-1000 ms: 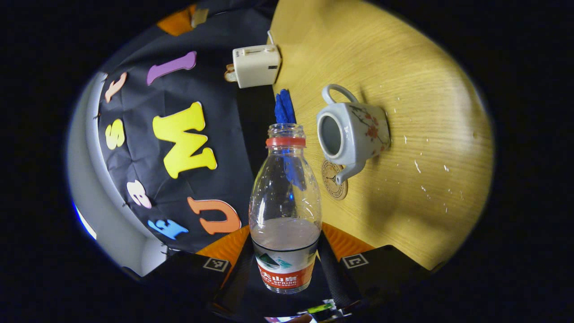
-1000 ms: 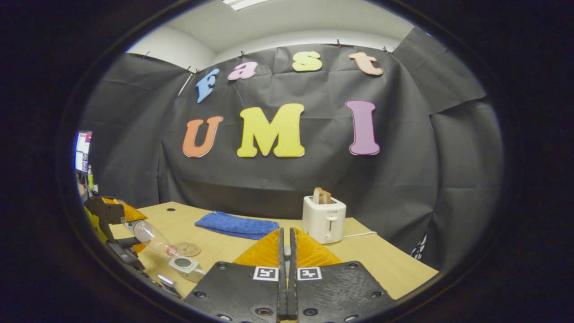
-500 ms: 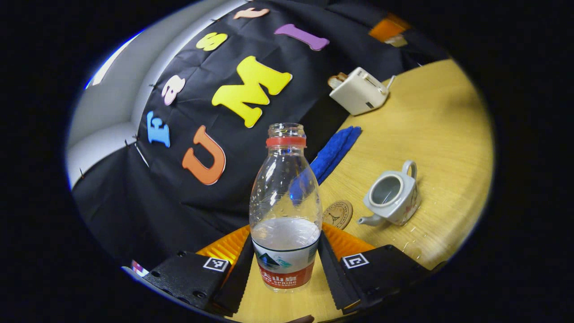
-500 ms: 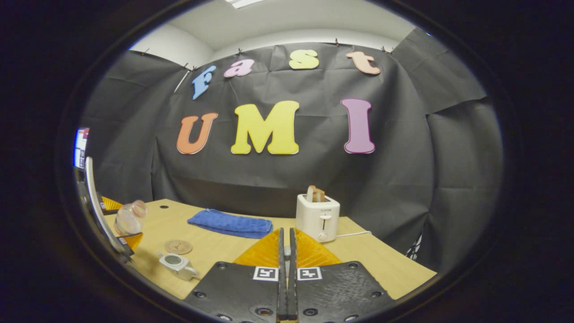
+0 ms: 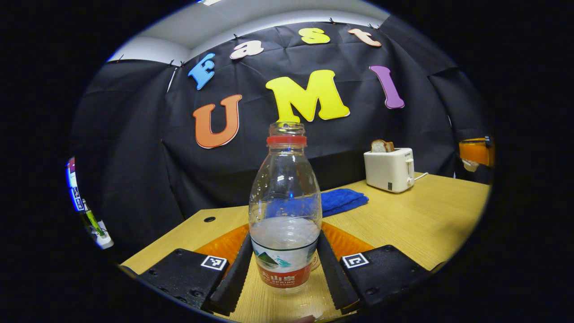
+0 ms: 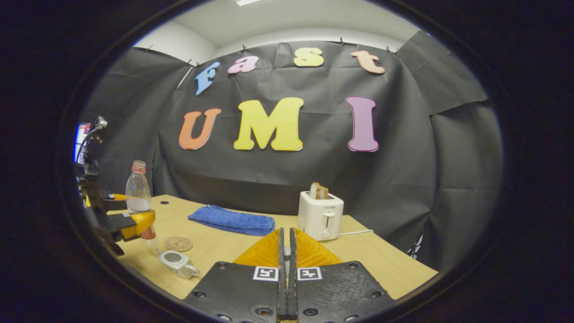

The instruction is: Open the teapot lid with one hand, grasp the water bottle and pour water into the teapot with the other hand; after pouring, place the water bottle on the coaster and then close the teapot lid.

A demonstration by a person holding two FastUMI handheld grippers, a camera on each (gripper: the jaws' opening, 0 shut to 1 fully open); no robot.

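A clear water bottle [image 5: 285, 206] with a red neck ring, uncapped and partly filled, stands upright in my left gripper [image 5: 284, 273], whose fingers press its labelled lower part. The right gripper view has the same bottle [image 6: 136, 193] at far left, held above the table by the left gripper [image 6: 134, 222]. Beside it sit the round coaster [image 6: 178, 243] and the white lidless teapot [image 6: 178, 263]. My right gripper [image 6: 285, 244] is shut, raised over the table's right side. A small white piece, apparently the lid [image 5: 470, 166], hangs under its fingers.
A white toaster [image 6: 321, 215] with bread stands at the back of the wooden table [image 6: 367, 255]. A folded blue cloth [image 6: 232, 220] lies left of the toaster. The table's front edge runs close below the teapot.
The bottle has swung from a tilt over the teapot back to upright and moved left, away from the teapot. My right gripper has stayed shut and barely moved.
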